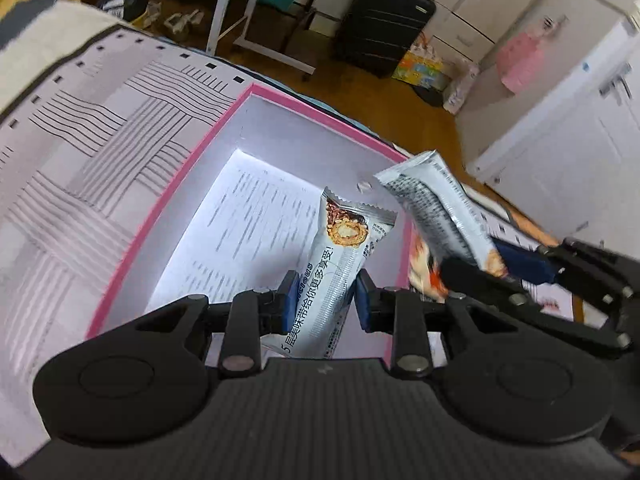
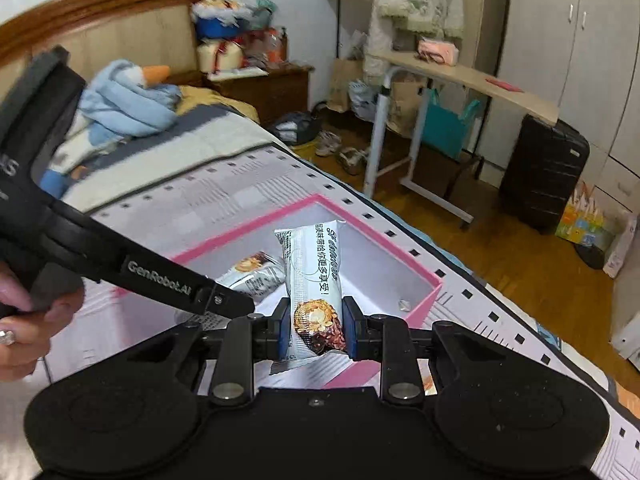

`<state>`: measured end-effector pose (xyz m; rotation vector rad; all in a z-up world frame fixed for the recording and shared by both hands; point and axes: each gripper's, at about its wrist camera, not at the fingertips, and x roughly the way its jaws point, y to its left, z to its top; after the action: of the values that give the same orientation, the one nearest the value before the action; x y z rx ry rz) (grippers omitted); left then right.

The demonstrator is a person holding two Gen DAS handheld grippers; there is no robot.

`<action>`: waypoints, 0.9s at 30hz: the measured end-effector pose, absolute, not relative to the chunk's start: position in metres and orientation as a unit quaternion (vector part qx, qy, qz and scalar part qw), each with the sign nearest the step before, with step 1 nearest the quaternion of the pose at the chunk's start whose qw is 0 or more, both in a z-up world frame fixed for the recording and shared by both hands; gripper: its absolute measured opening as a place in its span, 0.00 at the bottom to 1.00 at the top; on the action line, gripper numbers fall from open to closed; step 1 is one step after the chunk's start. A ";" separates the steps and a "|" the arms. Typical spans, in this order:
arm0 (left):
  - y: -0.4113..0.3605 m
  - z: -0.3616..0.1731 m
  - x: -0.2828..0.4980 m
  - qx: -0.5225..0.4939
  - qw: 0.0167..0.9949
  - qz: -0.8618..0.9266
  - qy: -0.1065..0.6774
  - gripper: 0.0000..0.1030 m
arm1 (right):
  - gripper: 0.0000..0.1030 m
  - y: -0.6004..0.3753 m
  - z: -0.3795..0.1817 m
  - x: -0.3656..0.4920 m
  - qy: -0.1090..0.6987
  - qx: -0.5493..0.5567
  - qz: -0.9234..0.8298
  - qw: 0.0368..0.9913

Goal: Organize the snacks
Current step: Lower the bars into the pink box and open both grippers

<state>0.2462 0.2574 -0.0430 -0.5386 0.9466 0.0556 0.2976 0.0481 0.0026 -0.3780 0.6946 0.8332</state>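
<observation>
Each gripper carries one silver-wrapped snack bar over the pink-rimmed box [image 1: 256,90], which sits on a patterned mat spread on the bed — a sensible arrangement if both bars are meant to go into that box together. The left gripper [image 1: 327,300] has its fingers closed tight on the left-hand snack bar [image 1: 344,256], pinching it across the lower part of the wrapper so most of its length juts forward beyond the pads; its long axis runs along the gripper's pointing line, the crimped end with the chocolate picture leading down toward the box's white floor, where a printed sheet lies. The right gripper [image 2: 316,330] is likewise clamped on the right-hand snack bar [image 2: 314,280], gripped near the pictured end, so here the plain crimped end points away toward the box's far corner. Seen from the left wrist, that second bar slants up and away at the box's right wall. Holding them by one end probably lets each bar be laid flat — lengthwise — once lowered.
</observation>
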 end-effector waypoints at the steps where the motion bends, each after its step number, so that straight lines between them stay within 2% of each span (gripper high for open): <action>1: 0.260 -0.051 0.258 -0.263 0.851 0.031 0.454 0.27 | 0.29 0.052 -0.005 0.308 0.333 -0.178 0.397 0.836; 6: 0.272 -0.090 0.303 -0.287 0.834 0.078 0.464 0.27 | 0.29 0.073 -0.040 0.346 0.348 -0.205 0.393 0.826; 11: 0.281 -0.126 0.333 -0.325 0.798 0.105 0.497 0.27 | 0.29 0.099 -0.068 0.355 0.348 -0.306 0.383 0.799; 21: 0.284 -0.157 0.355 -0.350 0.778 0.102 0.511 0.28 | 0.29 0.115 -0.075 0.361 0.361 -0.311 0.386 0.790; 23: 0.279 -0.158 0.355 -0.333 0.784 0.113 0.511 0.32 | 0.29 0.119 -0.079 0.363 0.370 -0.317 0.382 0.785; 25: 0.275 -0.156 0.353 -0.320 0.790 0.120 0.509 0.48 | 0.36 0.118 -0.082 0.362 0.360 -0.323 0.373 0.792; 27: 0.274 -0.149 0.347 -0.311 0.799 0.107 0.504 0.49 | 0.41 0.109 -0.075 0.353 0.339 -0.308 0.378 0.804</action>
<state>0.3474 0.2742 -0.1492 -0.6685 1.0812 0.2304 0.3532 0.1088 -0.0751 -0.6598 0.7268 0.8091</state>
